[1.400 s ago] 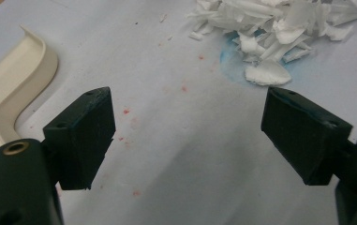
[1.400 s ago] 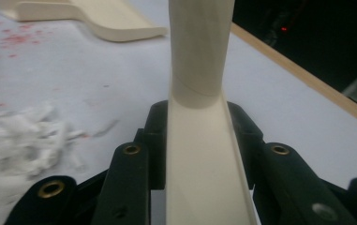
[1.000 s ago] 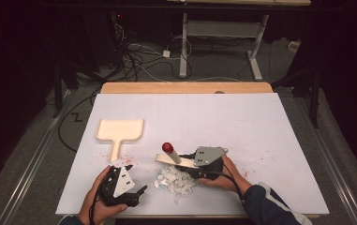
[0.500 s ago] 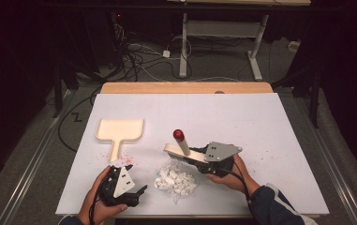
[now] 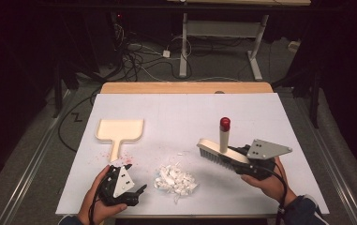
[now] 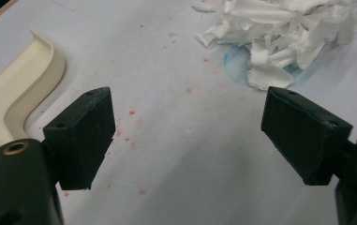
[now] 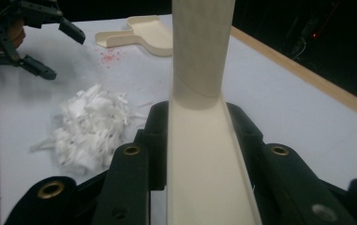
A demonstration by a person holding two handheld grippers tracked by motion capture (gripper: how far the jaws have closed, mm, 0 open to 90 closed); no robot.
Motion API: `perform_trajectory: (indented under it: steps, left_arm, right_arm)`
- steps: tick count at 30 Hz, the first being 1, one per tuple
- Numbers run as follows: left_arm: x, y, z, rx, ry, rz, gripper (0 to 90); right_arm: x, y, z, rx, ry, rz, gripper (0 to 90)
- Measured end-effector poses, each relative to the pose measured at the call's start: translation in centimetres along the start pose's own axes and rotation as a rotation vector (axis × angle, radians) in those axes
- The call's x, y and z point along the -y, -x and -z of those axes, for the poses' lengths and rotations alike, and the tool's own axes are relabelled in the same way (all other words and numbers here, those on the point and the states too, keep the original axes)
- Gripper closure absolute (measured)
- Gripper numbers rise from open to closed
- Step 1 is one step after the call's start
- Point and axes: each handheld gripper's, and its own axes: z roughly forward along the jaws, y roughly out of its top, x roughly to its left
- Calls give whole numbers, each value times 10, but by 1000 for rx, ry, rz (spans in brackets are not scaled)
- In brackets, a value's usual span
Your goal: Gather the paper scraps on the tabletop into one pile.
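High view: 1 white table [image 5: 185, 112] carries 1 cream dustpan [image 5: 119, 131], 1 pile of torn paper [image 5: 174, 179] and 1 brush [image 5: 219, 152]. The dustpan lies toward the left edge, handle pointing at the near edge. The paper pile lies near the near edge, between the 2 grippers. The right gripper [image 5: 253, 164], held in a hand [image 5: 270, 183], is clamped on the brush; the brush's long axis runs left and slightly away from it, bristles down, above the table, with 1 red-capped post upright. The left gripper [image 5: 120, 187] rests near the near edge, just below the dustpan handle.

Left gripper view: the 2 jaws stand wide apart, holding nothing; paper pile [image 6: 288, 37] ahead right, dustpan [image 6: 17, 89] at left.

Right gripper view: both jaws press the cream brush [image 7: 204, 140]; paper pile [image 7: 89, 124] left, dustpan [image 7: 143, 33] beyond.
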Motion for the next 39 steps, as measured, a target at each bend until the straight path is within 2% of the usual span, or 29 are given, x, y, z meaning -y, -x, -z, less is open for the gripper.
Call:
perform_trajectory:
  steps: [1, 3, 5, 6, 7, 10, 13, 16, 21, 24, 27, 29, 33, 36, 38, 39]
  left_arm:
    - [0, 0, 0, 0, 1, 0, 170]
    - [0, 0, 0, -7, -4, -5, 170]
    - [0, -1, 0, -7, -4, -5, 170]
    - [0, -1, 0, -9, -5, -5, 170]
    - [0, -1, 0, -10, -6, -6, 170]
    - [0, -1, 0, -8, -6, -5, 169]
    - [0, -1, -1, -7, -8, -6, 170]
    - [0, -1, -1, -5, -10, -5, 170]
    - [-1, -1, -2, 0, -8, 1, 170]
    - [-1, -1, -3, 2, -10, 1, 169]
    - [-2, -1, -4, 7, -12, 5, 170]
    - [-2, -1, -5, 10, -14, 6, 170]
    - [-3, -1, -7, 15, -13, 8, 170]
    - [-3, -1, -8, 19, -14, 8, 170]
    - [-4, -2, -8, 20, -14, 10, 169]
    - [-4, -1, -8, 20, -13, 11, 170]
  right_arm:
    - [6, 0, 9, -9, -16, -24, 678]
    - [9, -1, 13, -11, -26, -30, 678]
    - [14, -3, 21, -26, -42, -51, 678]
    - [18, -4, 27, -38, -54, -77, 679]
    - [18, -4, 27, -38, -54, -77, 679]
    - [23, -5, 38, -77, -83, -128, 679]
    - [25, -5, 42, -104, -101, -153, 679]
    - [29, -4, 46, -157, -130, -215, 679]
    - [38, 6, 40, -237, -221, -299, 679]
    - [44, 17, 32, -238, -254, -351, 678]
    - [47, 34, 24, -215, -289, -390, 671]
    - [48, 44, 19, -200, -313, -400, 647]
    - [44, 59, 7, -135, -384, -364, 589]
    - [40, 69, -1, -115, -411, -333, 571]
    - [38, 77, -4, -84, -403, -334, 486]
    - [37, 82, -4, -37, -416, -331, 446]
